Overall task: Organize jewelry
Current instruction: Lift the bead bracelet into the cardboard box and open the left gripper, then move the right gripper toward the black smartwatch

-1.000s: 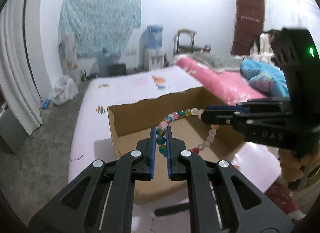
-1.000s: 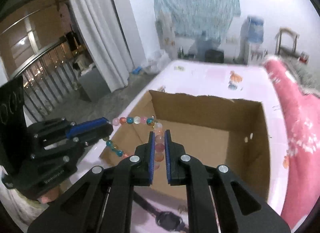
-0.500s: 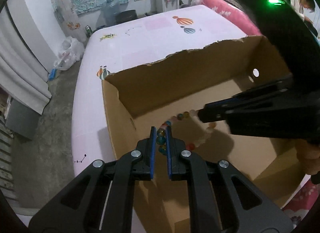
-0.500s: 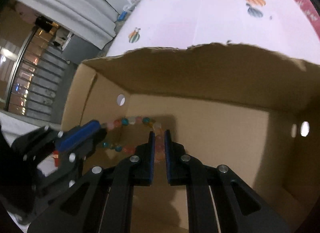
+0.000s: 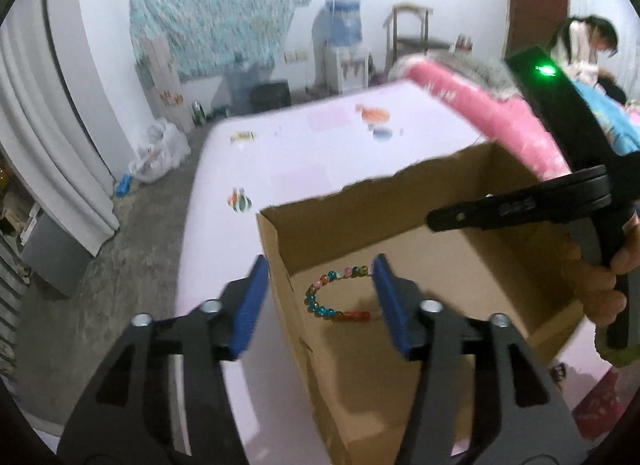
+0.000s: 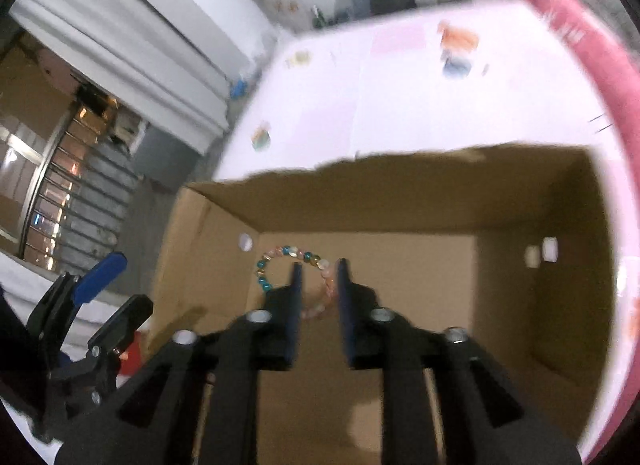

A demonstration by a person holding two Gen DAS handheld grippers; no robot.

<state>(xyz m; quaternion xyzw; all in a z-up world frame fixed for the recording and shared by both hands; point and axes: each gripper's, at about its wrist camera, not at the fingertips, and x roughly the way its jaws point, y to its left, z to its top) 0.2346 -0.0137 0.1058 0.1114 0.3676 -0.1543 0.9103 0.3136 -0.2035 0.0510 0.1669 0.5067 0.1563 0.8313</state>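
A bracelet of coloured beads lies as a loose ring on the floor of the open cardboard box, near its left corner. My left gripper hovers above the box's left wall. Its jaws are opening wide, and the bracelet shows below the gap, free of the pads. In the right wrist view my right gripper hangs low inside the box. Its jaws are opening a little, with the pink beads of the bracelet showing in the gap, not pinched. A hand holds the right gripper.
The box stands on a pale pink surface printed with small pictures. A pink blanket lies along the right side. A person is at the far right. Grey floor and white curtains lie to the left.
Both grippers were shut on the bracelet, holding it stretched over the box, then lowered it inside. Now both have opened, the bracelet rests on the box floor, and the left gripper has drawn back.
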